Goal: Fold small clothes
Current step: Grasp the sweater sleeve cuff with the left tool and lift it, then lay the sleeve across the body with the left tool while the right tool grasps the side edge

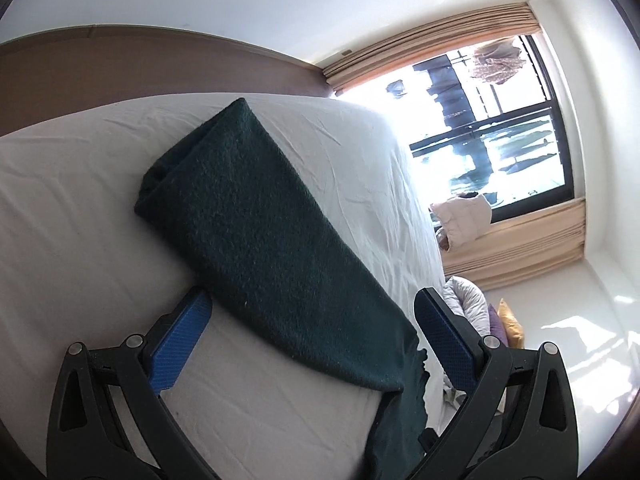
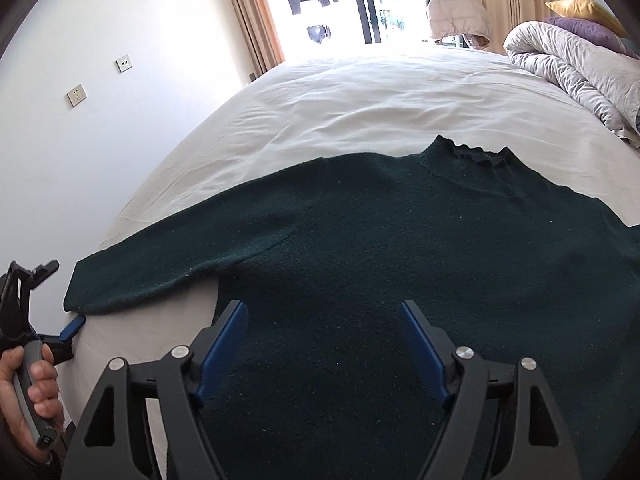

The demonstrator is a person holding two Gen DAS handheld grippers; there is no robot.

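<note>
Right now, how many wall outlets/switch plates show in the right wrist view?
2. The lower plate sits on the white wall left of the bed; the upper plate is up and right of it, nearer the curtain. Others may be outside the view.

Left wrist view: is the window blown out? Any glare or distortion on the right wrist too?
Left wrist view: window overexposed, glare washing out the bed edge; dark green sweater sharp, headboard bowed by the fisheye. Right wrist view: balcony door also clipped, bed sheet bright but readable, sweater weave in focus, black vignette corners.
</note>
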